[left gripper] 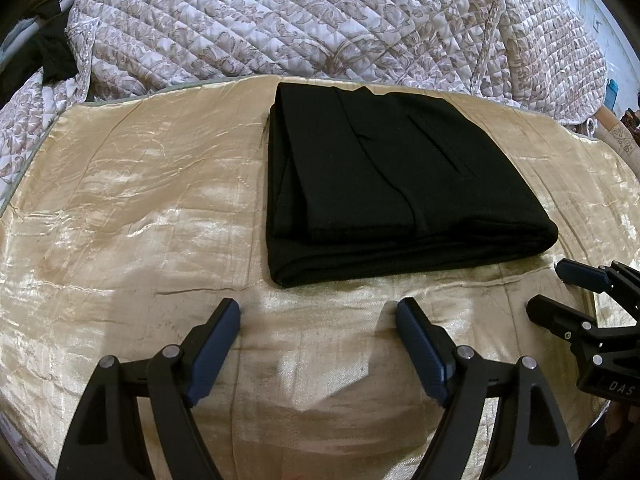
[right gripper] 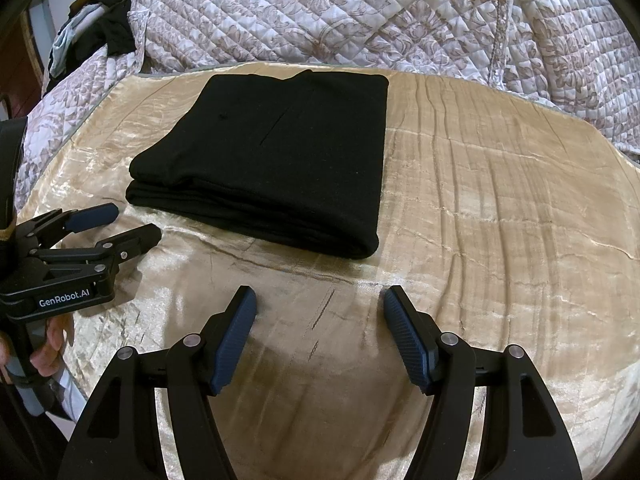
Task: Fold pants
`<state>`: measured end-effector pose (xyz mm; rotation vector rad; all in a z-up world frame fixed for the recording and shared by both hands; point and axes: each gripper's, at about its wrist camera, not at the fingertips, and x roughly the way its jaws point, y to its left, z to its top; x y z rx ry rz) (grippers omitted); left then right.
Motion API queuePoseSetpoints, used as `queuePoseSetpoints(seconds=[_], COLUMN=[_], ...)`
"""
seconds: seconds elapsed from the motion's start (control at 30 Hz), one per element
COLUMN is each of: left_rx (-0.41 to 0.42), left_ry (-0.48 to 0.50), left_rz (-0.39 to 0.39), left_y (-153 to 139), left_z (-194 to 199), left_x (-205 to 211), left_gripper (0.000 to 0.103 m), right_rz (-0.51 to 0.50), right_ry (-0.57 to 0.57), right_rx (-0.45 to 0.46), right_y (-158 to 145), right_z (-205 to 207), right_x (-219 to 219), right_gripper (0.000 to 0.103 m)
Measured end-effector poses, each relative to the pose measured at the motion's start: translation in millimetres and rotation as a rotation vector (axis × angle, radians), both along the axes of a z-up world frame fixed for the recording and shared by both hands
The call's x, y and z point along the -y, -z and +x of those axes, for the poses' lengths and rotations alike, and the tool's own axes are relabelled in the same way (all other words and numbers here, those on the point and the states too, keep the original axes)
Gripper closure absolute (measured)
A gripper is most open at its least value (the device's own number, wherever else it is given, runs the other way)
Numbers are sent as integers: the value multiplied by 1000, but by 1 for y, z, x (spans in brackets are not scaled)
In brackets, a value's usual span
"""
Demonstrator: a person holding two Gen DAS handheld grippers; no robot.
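Note:
The black pants [left gripper: 384, 184] lie folded in a compact rectangular stack on the gold satin cloth [left gripper: 120, 200]; they also show in the right wrist view [right gripper: 280, 152]. My left gripper [left gripper: 318, 312] is open and empty, hovering just short of the stack's near edge; it also shows at the left of the right wrist view [right gripper: 134, 222]. My right gripper [right gripper: 320, 300] is open and empty, just short of the stack's near right corner; it also shows at the right edge of the left wrist view [left gripper: 556, 284].
A quilted floral bedspread [left gripper: 280, 20] rises behind the gold cloth [right gripper: 500, 200]. Dark clothes [right gripper: 108, 32] hang at the far left. The gold cloth's grey-piped edge [left gripper: 132, 98] runs along the back.

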<state>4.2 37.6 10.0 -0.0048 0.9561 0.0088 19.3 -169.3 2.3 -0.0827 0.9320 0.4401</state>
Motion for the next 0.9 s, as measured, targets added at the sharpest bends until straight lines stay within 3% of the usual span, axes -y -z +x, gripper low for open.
queuePoseSetpoints(seconds=[0.9], left_rx=[-2], left_ry=[1], left_rz=[2], left_y=[1], left_z=[1], left_x=[0], left_gripper=[20], right_rz=[-3], right_ry=[2], right_rx=[1], right_y=[0], right_z=[0], right_x=[-1], right_gripper=[35])
